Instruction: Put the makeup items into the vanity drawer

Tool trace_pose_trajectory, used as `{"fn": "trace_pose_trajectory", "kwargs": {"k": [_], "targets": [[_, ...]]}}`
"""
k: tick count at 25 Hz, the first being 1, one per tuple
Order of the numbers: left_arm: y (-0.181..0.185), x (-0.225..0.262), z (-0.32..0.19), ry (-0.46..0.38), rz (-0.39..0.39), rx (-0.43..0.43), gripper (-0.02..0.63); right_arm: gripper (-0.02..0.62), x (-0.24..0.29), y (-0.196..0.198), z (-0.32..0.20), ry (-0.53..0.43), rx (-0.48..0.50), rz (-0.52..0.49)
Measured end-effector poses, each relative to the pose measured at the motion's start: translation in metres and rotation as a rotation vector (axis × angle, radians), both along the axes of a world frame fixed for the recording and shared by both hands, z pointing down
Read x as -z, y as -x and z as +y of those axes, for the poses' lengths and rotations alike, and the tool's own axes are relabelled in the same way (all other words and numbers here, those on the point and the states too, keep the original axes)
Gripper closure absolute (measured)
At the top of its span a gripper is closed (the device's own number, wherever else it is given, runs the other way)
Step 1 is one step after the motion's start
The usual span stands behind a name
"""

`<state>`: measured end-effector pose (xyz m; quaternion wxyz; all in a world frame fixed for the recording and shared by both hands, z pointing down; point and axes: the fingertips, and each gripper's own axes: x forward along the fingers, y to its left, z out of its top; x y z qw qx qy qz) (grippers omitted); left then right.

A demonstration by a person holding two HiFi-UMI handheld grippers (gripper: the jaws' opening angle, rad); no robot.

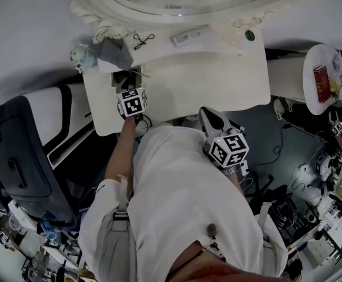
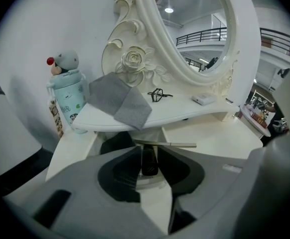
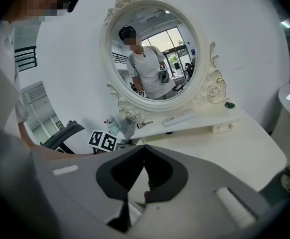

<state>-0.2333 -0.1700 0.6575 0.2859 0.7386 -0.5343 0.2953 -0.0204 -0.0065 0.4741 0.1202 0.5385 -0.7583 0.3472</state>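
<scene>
Dark makeup tube (image 2: 149, 163) in left gripper (image 2: 147, 151) jaws' grip above open drawer (image 2: 141, 135) rim; right gripper (image 3: 144, 148) jaws together.

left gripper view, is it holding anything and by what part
Yes: the left hand-held gripper pinches a small dark tube by its two sides.

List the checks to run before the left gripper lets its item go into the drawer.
1. Left gripper shut on the black tube: ok.
2. Drawer open ahead of that gripper: ok.
3. Room in the drawer: cannot tell; a thin stick lies across it.
4. Right gripper shut, empty and away from the drawer: ok.
5. Eyelash curler and white box stowed: not ok, both lie on the shelf.
</scene>
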Motion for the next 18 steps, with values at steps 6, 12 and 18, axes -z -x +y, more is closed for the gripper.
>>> {"fn": "trace_pose_trajectory", "kwargs": {"k": [6, 12, 18], "targets": [[0.002, 0.011, 0.011, -0.037, -0.027, 0.037, 0.399, 0.591, 0.002, -0.01, 0.011, -0.033, 0.039, -0.015], [0.001, 0.048, 0.042, -0.133, -0.045, 0.125, 0.569, 0.591, 0.009, -0.036, 0.036, -0.072, 0.047, -0.037], [-0.05, 0.095, 0.094, -0.22, 0.036, 0.097, 0.6, 0.591, 0.019, -0.061, 0.067, -0.122, 0.064, -0.049]]}}
